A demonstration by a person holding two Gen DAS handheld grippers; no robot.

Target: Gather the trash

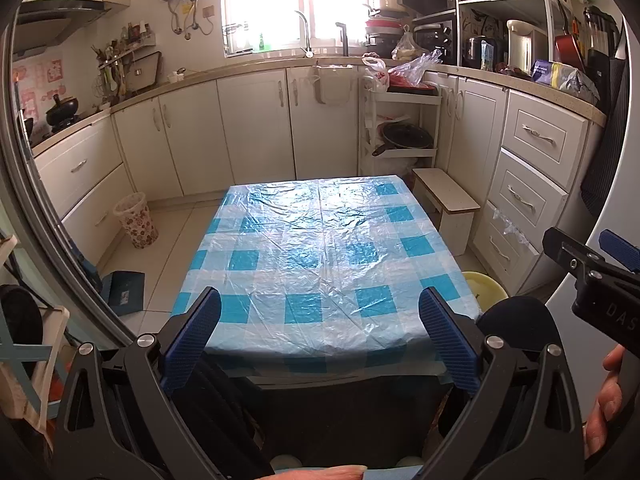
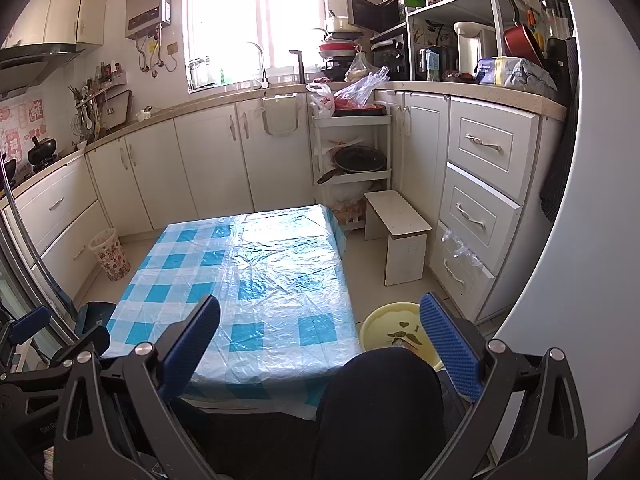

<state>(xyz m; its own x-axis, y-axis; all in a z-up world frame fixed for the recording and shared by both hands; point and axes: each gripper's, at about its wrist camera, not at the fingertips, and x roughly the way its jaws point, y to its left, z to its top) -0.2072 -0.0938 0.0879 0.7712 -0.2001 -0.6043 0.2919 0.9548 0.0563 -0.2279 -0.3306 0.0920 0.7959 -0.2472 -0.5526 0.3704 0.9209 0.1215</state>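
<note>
Right wrist view: your left tongs [image 1: 320, 336] and right tongs [image 2: 320, 344] gape empty; tabletop [image 2: 248, 280] film is light, slippery, so pinch a fold.

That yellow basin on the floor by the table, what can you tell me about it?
The yellow basin is round, shallow and looks like plastic. It sits upright on the tiled floor beside the table's near right corner, below the drawers. Inside lie a few dark green scraps. A dark-clothed knee hides its near rim, and nothing grips it.

A yellow basin [image 2: 394, 334] sits on the floor, lower right — green scraps [image 2: 402, 336] lie inside.
</note>
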